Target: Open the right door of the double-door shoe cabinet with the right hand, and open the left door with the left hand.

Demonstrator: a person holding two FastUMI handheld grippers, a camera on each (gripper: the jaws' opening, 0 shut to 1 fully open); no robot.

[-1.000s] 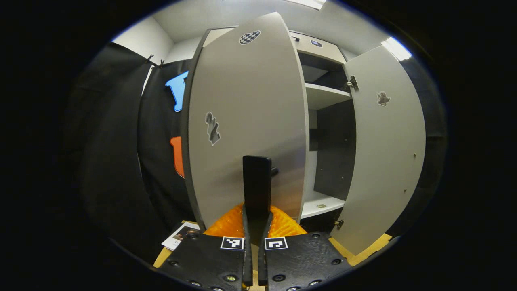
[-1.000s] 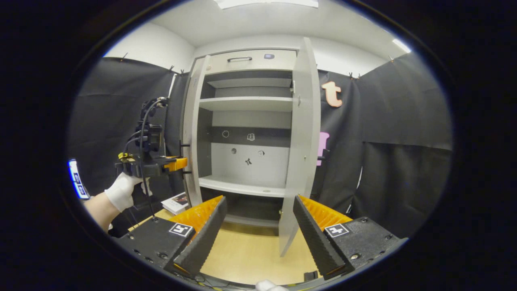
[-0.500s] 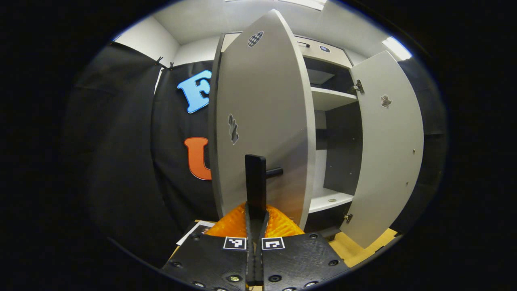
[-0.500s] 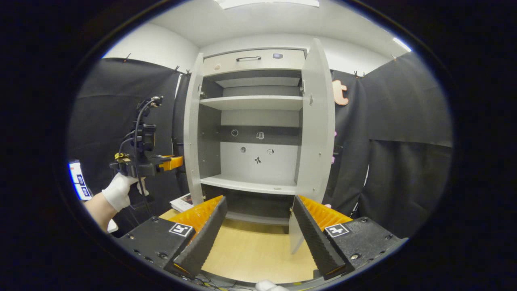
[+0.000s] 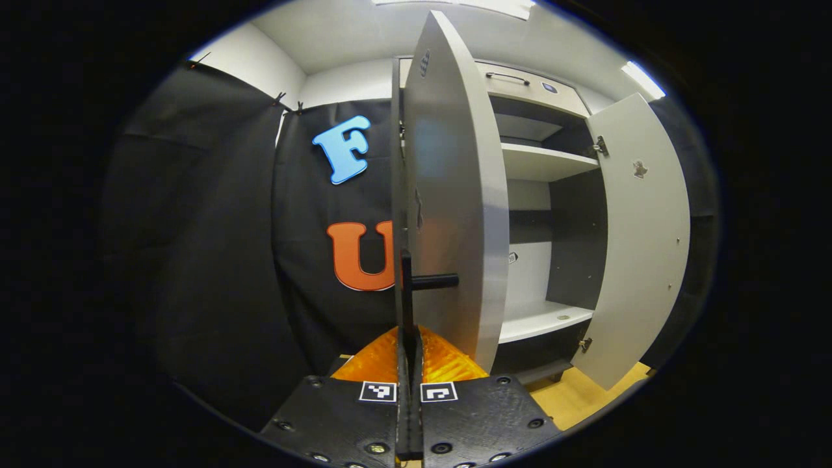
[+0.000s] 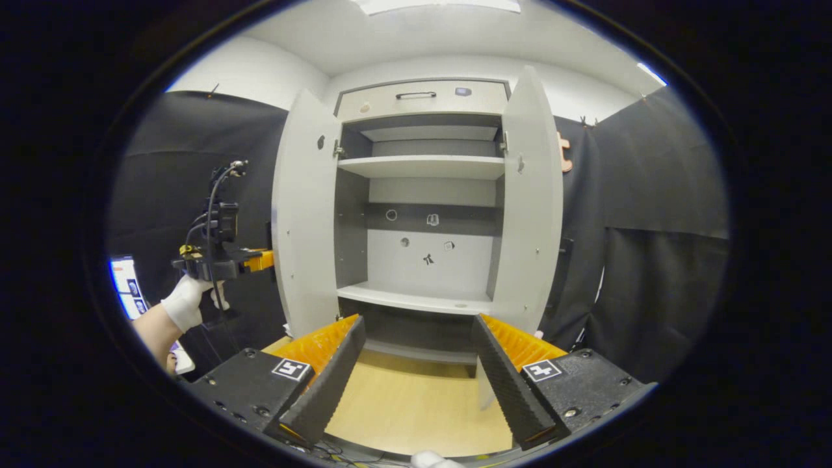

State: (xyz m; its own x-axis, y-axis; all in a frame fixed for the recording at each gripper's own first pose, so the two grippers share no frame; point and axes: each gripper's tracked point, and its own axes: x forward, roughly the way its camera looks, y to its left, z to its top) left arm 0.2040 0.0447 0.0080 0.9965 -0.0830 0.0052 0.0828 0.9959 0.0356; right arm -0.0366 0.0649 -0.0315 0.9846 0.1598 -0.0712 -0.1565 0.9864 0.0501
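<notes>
Black cloth hangs on both sides of the shoe cabinet (image 6: pixel 422 195), which stands on a pale wooden floor (image 6: pixel 416 416) under a white ceiling. Seen from the right gripper view, both doors stand swung wide: the left door (image 6: pixel 304 221) at the cabinet's left side, the right door (image 6: pixel 533 208) at its right, with the bare shelves (image 6: pixel 419 166) open between them. Above the shelves sits a drawer front with a dark handle (image 6: pixel 416 95).

The left gripper (image 5: pixel 409 338) has its fingers pressed together on the black bar handle (image 5: pixel 408 292) of the left door, whose edge faces its camera. In the right gripper view a gloved hand (image 6: pixel 185 305) holds that gripper just left of the left door.

The right gripper (image 6: pixel 416 357) hangs in front of the cabinet, well apart from both doors, its fingers spread wide and holding nothing.
</notes>
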